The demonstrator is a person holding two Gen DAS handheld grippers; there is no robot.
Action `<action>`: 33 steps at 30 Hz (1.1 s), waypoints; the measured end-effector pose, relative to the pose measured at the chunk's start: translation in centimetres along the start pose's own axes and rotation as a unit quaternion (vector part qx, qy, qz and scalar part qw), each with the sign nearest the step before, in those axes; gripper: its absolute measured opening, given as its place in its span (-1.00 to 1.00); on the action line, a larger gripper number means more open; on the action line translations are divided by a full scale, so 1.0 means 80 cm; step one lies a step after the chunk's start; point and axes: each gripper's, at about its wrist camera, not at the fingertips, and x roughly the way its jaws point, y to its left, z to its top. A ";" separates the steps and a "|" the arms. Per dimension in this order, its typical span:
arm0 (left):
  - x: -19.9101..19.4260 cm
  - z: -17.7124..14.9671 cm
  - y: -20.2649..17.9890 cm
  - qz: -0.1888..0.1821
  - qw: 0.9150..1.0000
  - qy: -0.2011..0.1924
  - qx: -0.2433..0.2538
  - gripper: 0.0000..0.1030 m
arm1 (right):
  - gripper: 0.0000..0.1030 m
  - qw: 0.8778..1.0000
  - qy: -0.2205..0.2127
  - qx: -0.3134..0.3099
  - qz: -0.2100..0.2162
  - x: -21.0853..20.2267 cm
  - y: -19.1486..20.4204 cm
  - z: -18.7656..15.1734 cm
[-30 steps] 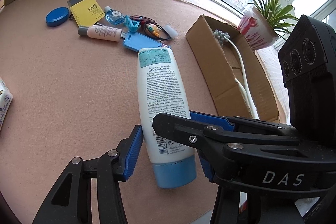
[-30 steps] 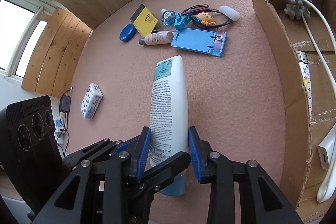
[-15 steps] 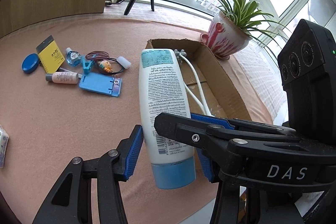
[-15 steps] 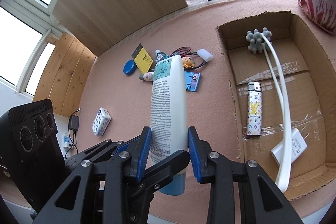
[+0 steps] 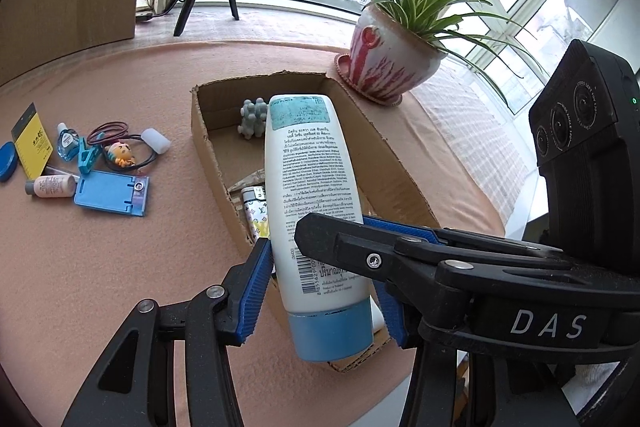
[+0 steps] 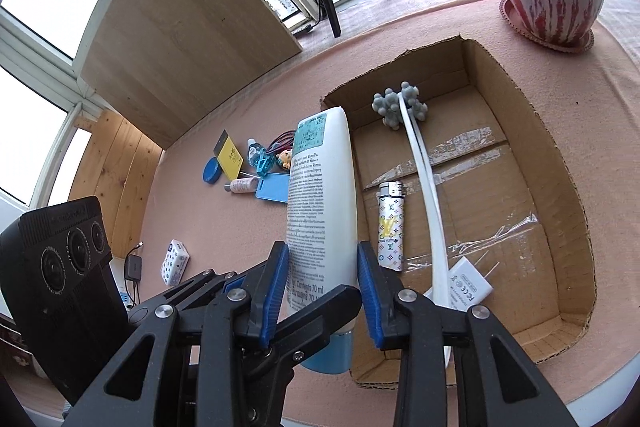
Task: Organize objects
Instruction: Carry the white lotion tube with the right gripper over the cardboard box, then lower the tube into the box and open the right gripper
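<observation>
A white lotion tube with a blue cap [image 5: 314, 211] is held in the air over the near left part of an open cardboard box [image 5: 404, 187]. Both grippers are shut on its lower end: my left gripper [image 5: 320, 287] and my right gripper [image 6: 322, 291], whose view shows the tube [image 6: 322, 195] and the box [image 6: 560, 163] too. Inside the box lie a patterned lighter [image 6: 390, 227], a white charger with cable [image 6: 468, 283] and a grey knobbly ball [image 6: 398, 105].
Left of the box on the pink tabletop lie a blue phone stand [image 5: 112, 193], a small cream tube [image 5: 50, 186], a yellow notepad [image 5: 32, 143], a blue lid [image 5: 6, 161], a small bottle, a clip and cords. A potted plant [image 5: 394, 55] stands behind the box. A tissue pack [image 6: 175, 262] lies far left.
Both grippers have lifted the lotion tube off the tabletop and carried it rightward over the cardboard box. The box's inside has come into full view.
</observation>
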 end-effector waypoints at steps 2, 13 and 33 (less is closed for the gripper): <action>0.008 0.003 -0.006 -0.002 1.000 0.003 0.003 0.03 | -0.38 1.000 -0.002 0.004 -0.002 -0.004 -0.009 0.002; 0.038 0.010 -0.024 -0.013 1.000 0.022 0.011 0.18 | -0.38 1.000 -0.010 0.024 -0.007 -0.014 -0.046 0.007; 0.009 -0.002 0.023 0.024 1.000 0.009 -0.014 0.62 | 0.02 0.998 -0.047 0.028 -0.040 -0.012 -0.047 0.014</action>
